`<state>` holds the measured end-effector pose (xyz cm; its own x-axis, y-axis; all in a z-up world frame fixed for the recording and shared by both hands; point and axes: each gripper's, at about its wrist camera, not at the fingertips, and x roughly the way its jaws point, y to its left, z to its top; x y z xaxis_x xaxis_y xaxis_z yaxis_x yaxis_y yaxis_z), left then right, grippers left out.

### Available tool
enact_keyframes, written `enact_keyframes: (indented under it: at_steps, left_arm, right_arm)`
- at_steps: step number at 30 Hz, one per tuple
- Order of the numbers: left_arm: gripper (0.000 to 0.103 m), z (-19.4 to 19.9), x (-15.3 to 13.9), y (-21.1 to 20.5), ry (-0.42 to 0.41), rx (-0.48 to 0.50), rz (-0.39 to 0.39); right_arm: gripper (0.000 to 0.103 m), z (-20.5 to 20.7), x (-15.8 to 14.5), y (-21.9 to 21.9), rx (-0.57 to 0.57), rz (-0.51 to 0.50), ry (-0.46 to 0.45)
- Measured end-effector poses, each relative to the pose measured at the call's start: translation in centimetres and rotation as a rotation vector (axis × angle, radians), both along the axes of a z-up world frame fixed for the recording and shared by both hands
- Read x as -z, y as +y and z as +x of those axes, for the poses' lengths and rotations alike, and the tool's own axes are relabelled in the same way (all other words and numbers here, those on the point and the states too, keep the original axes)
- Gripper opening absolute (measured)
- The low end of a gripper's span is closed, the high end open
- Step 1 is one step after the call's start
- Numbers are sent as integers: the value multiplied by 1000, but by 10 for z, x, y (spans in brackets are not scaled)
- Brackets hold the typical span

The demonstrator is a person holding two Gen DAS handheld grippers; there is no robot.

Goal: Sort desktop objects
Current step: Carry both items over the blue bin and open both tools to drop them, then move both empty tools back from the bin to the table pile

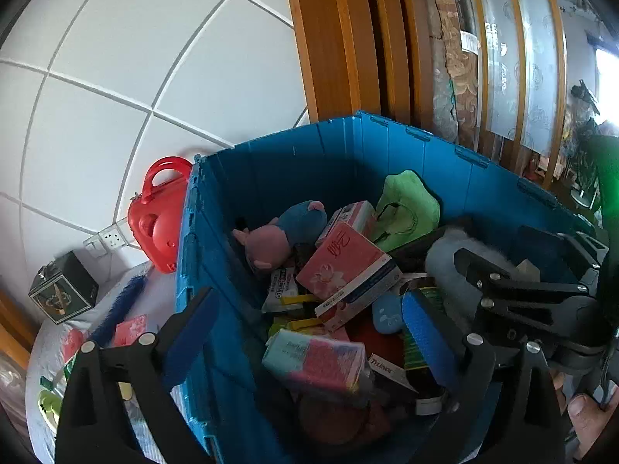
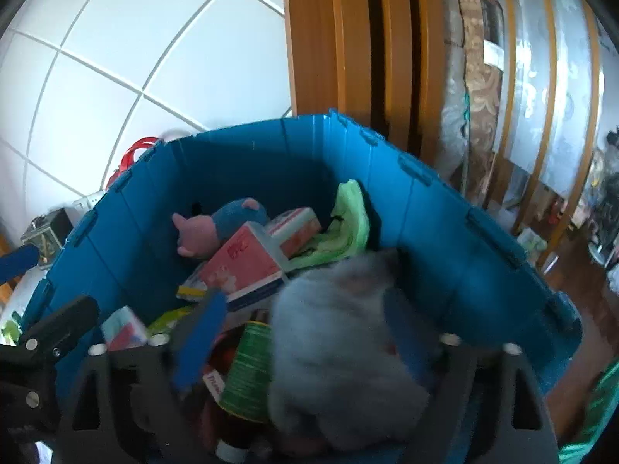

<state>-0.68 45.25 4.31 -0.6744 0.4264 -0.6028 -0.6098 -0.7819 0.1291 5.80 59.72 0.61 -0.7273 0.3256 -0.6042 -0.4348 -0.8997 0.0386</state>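
Observation:
A blue crate [image 1: 294, 162] [image 2: 247, 158] holds several items: a pink and blue plush pig [image 1: 282, 232] [image 2: 212, 228], pink tissue boxes [image 1: 344, 263] [image 2: 243, 263], a green plush [image 1: 406, 208] [image 2: 348, 224] and a pastel tissue pack [image 1: 317, 359]. My left gripper [image 1: 309, 344] is open and empty, its fingers straddling the crate's left wall. My right gripper [image 2: 309, 348] is over the crate with a pale grey-blue fluffy plush [image 2: 344, 352] between its fingers; the same plush [image 1: 445, 255] shows in the left wrist view. The plush is blurred and hides the right finger.
A red heart-shaped case [image 1: 158, 216] leans outside the crate's left wall. A dark green box [image 1: 64, 286] and small items lie on the white table [image 1: 46, 348] at the left. A tiled wall and wooden door frame [image 1: 332, 38] stand behind.

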Motion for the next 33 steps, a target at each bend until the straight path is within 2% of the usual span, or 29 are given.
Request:
enact_keyframes:
  at_steps: [4,10,14,22,33]
  left_arm:
    - [98,6,-6,-12,8,0,27]
    - [98,16,-20,-43,25,-13,108]
    - [98,21,-30,-75,57,-49,163]
    - [98,10,-33,-158,57,-181,222]
    - [98,-31,-10,-303,40,-453,181]
  right_arm:
    - [103,9,-11,-6,26,43,21]
    - [103,32,-36,-24,56,123,80]
    - [103,43,-52,-46,25,134,136]
    - [103,31,-72,-114,-131,142,225]
    - [103,-20,-84,-237,-358,125,276]
